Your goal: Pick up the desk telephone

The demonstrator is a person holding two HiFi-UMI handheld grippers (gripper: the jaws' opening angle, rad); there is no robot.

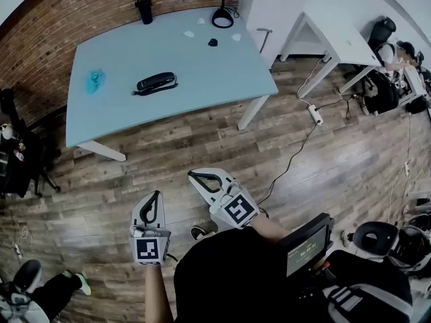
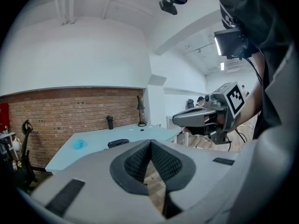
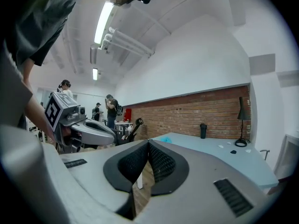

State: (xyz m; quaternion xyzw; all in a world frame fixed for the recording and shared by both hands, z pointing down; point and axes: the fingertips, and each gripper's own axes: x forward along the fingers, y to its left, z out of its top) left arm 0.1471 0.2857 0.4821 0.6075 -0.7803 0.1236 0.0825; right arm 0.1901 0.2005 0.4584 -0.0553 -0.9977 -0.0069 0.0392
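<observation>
The black desk telephone lies flat on the pale blue table, toward its left half. In the left gripper view the telephone shows small, beyond the jaw tips. Both grippers hang over the wooden floor, well short of the table. My left gripper is shut with nothing in it, its pads meeting at the tip. My right gripper is shut and empty too, its tips together. The right gripper view does not show the telephone.
On the table stand a black bottle, a black desk lamp, a blue object and small bits. A white desk is at the right, with a power strip and cable on the floor. Chairs and bags line both sides.
</observation>
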